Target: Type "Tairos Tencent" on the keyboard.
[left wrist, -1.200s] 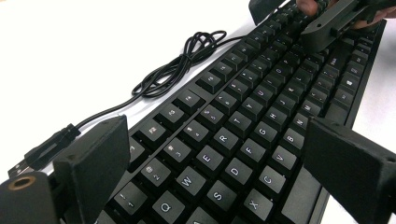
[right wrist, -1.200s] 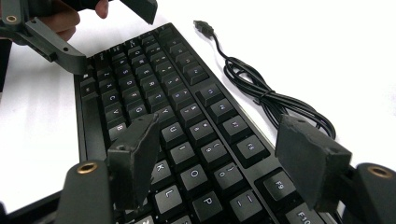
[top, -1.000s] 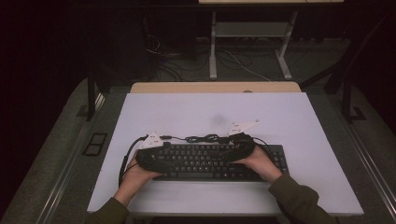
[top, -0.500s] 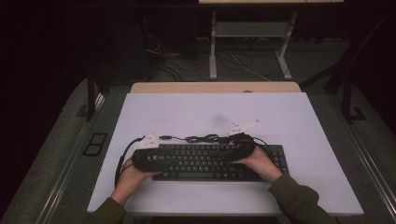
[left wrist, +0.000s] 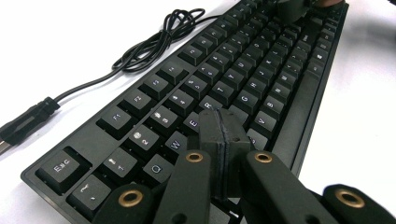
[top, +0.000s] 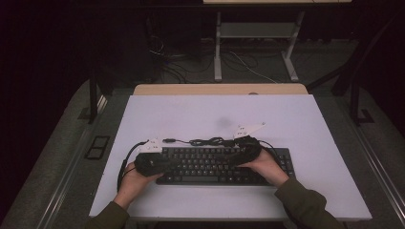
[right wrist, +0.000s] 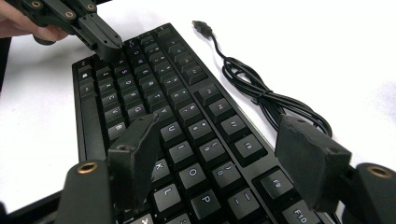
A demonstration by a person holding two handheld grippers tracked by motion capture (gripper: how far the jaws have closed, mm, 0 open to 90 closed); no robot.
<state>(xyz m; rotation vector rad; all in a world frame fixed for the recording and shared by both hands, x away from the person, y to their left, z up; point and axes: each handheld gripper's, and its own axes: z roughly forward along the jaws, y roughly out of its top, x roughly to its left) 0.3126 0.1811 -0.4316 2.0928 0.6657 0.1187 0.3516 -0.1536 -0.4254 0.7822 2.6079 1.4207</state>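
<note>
keyboard (top: pixel 217 166) lying near front edge of bench (top: pixel 305 119), cable (top: pixel 203 141) coiled just behind it. left tool (top: pixel 152 162) over keyboard's left end, right tool (top: pixel 244 151) over right half, well apart.
</note>
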